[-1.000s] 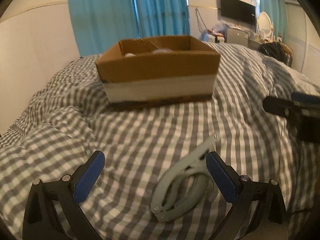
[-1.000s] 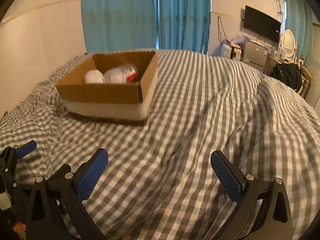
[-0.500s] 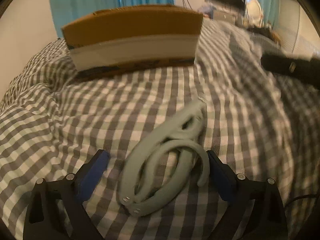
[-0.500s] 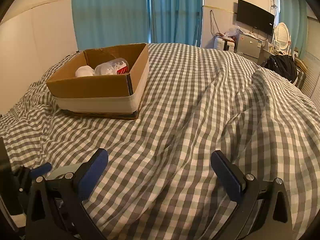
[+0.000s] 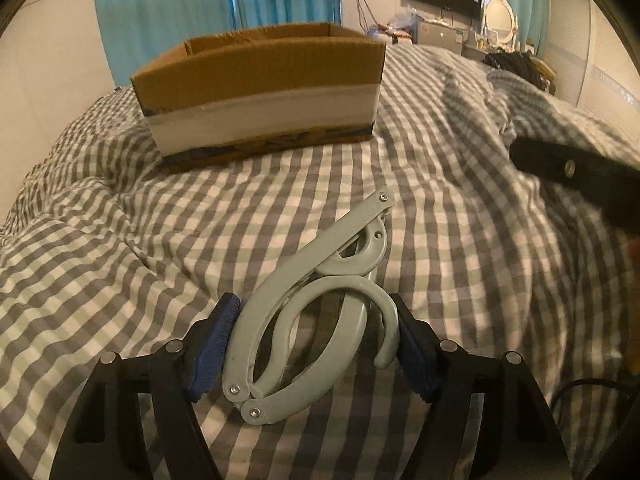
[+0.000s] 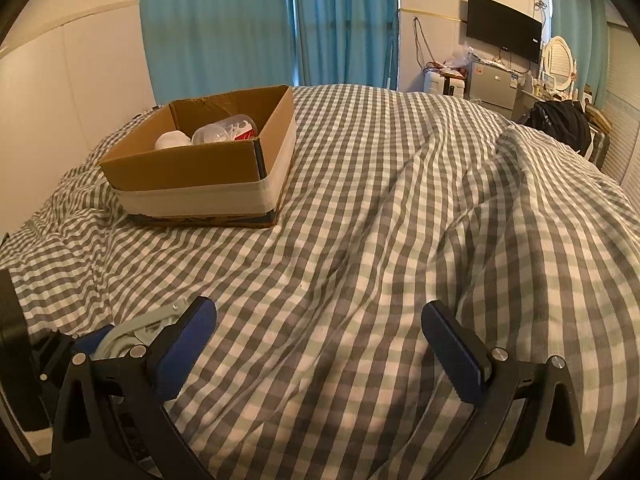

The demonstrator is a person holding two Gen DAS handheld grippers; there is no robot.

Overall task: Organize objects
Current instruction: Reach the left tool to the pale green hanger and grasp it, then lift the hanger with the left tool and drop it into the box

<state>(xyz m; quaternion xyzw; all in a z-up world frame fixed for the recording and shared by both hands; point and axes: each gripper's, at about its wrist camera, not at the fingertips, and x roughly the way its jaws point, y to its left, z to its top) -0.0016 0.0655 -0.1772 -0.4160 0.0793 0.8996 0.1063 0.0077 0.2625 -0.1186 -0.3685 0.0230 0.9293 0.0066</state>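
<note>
While the folded grey-green hanger [image 5: 316,316] lies flat on the checked bed cover [image 5: 120,248], it is enclosed by the left tool [image 5: 312,344], whose two blue pads are brought in narrow against its outer curves. The left pad [image 5: 212,348] is seen touching the hanger's long arm, and the right pad [image 5: 412,352] sits against the hook's outer bend; whether real pressure is already applied cannot be told with certainty, but a grasp is judged to be made. The hanger's long axis runs from the tool's base forward and a little to the right, so its far tip points roughly toward the right end of the cardboard box [image 5: 260,88].

That box is placed straight ahead of the left tool, well apart, further up the bed. Inside it a white round object [image 6: 172,140] and a clear plastic container [image 6: 224,130] are visible from the right wrist view.

The right tool [image 6: 320,340] is held wide open over bare cover, with nothing between its pads. Since the left tool is the one at the hanger, a lift and a forward carry to the box is judged to be its coming move.
</note>
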